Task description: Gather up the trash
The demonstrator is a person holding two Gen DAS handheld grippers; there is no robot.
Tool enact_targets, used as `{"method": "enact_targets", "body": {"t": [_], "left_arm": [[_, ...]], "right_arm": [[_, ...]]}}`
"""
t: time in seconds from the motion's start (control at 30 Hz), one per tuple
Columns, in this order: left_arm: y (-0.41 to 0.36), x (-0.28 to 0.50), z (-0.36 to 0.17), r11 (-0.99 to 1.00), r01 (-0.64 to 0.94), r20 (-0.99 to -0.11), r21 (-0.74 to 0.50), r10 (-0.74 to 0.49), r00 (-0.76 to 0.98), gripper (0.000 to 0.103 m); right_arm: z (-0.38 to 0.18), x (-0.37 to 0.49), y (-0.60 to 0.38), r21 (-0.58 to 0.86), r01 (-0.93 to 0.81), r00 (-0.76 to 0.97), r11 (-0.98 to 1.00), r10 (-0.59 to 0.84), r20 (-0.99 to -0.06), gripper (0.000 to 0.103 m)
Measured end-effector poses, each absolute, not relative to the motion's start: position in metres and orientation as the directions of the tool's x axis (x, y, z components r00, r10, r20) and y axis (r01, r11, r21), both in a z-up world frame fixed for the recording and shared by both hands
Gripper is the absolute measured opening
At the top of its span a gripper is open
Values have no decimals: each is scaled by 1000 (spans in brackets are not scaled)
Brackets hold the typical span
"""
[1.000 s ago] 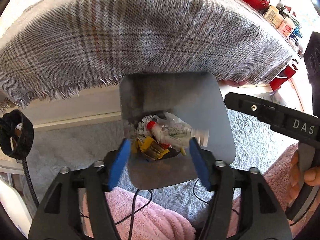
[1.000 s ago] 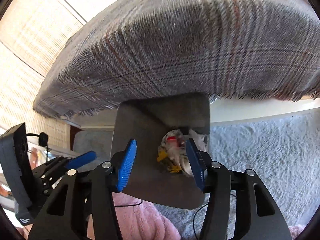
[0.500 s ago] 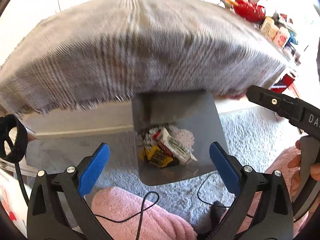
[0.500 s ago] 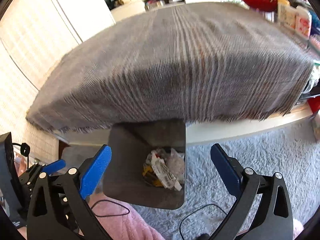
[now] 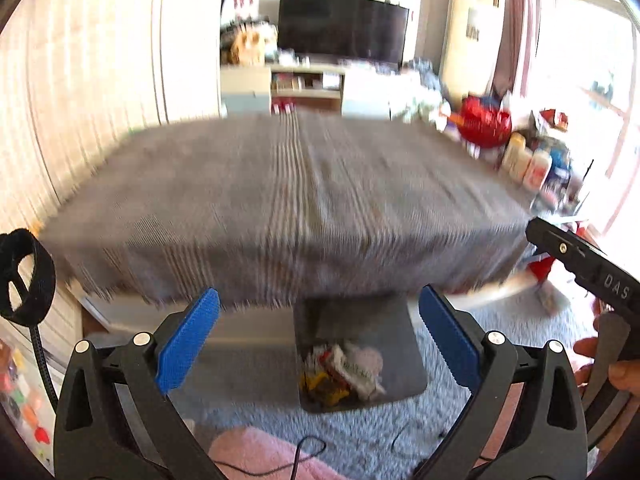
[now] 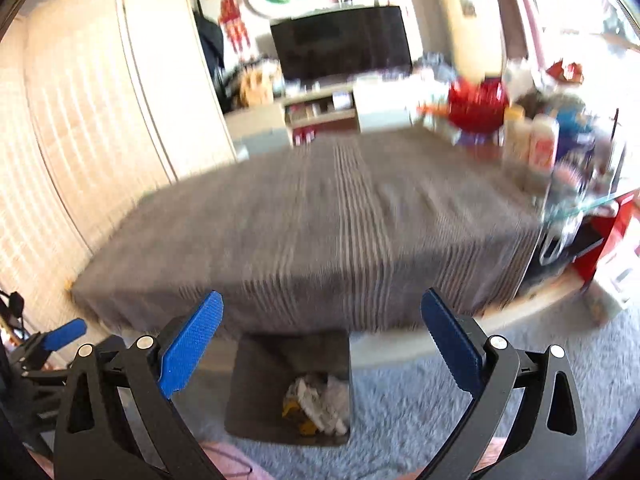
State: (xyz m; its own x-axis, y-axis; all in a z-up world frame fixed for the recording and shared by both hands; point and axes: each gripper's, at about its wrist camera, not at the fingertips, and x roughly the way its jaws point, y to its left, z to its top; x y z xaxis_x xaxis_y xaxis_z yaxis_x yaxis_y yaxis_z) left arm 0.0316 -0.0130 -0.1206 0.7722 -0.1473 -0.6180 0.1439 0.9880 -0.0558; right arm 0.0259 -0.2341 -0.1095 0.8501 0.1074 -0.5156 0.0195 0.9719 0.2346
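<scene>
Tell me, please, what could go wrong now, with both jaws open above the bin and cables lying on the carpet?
1. The thin black cable lies loose on the carpet close to the grey trash bin; a hand moving nearby could possibly catch it.
2. The wrappers are heaped inside the bin; another dropped piece might bounce out onto the carpet.
3. Bottles stand crowded at the covered table's edge; a wide swing there could knock them.
</scene>
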Motion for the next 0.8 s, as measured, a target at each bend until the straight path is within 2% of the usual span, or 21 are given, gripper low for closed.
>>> {"method": "enact_targets", "body": {"t": [0.2,0.43,0.8], "left_arm": [[-3,3,-64,992,116,-501,-52,-126,856,95],[3,-25,-25,995,95,-398,-33,-100,912,95],[1,-55,2,997,69,-275,23,-59,960,95]], "right_arm": [[-66,-3,-230,221,-12,911,975,102,-400,100],[-23,-41,-226,202,-31,959,979,86,-269,100],[5,-72,-223,140,-6,985,990,30,-169,100]]}}
